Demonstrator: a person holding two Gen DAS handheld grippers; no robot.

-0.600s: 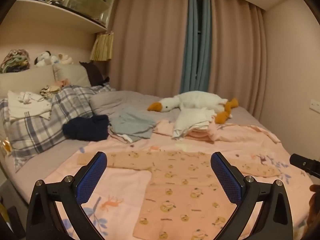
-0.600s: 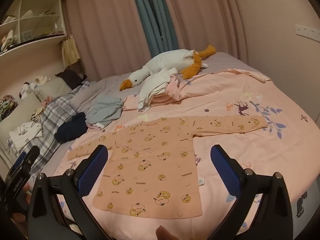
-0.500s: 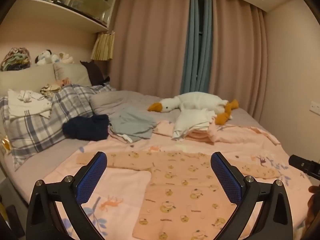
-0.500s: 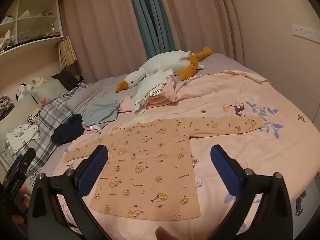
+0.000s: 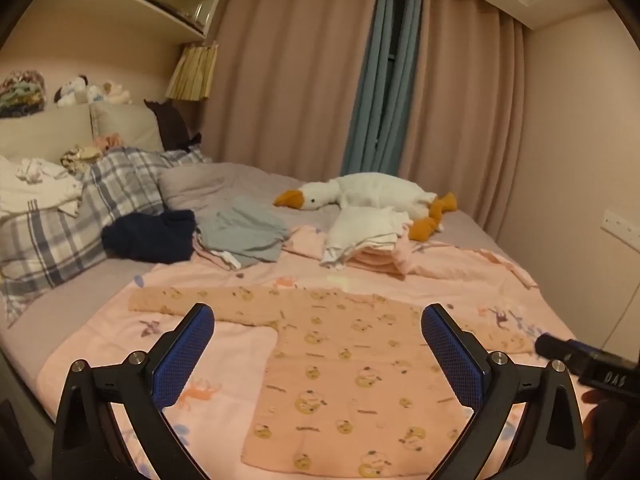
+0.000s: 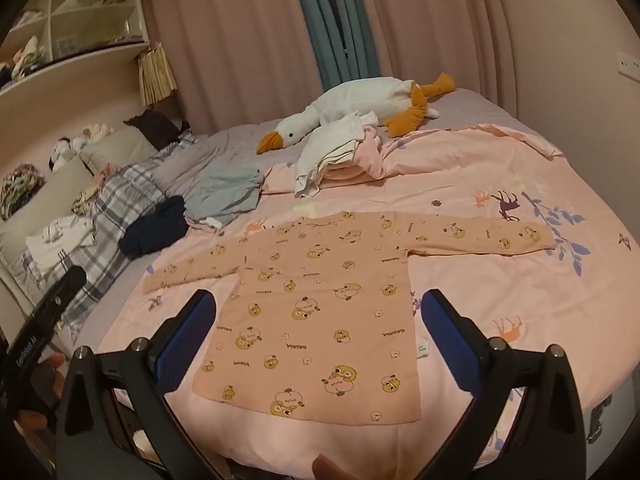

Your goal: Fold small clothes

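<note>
Left gripper (image 5: 318, 330) fingers (image 5: 182, 354) spread wide, nothing between. Right gripper (image 6: 318, 324) fingers (image 6: 448, 340) likewise wide apart, empty, held above the near hem. Peach printed shirt (image 6: 320, 308) flat on pink duvet (image 6: 500, 300), both sleeves stretched out sideways. Beyond it: folded white and pink stack (image 6: 336, 152), grey garment (image 6: 224, 192), navy garment (image 6: 154, 230), plush goose (image 6: 360, 106).

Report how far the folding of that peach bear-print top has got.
Done: the peach top lies spread flat on the pink quilt, both sleeves out, and a folded stack sits by the goose toy. In hand: nothing; the left gripper and right gripper hover open above it. Left: every fold of this top, plus the loose grey and navy garments.
</note>
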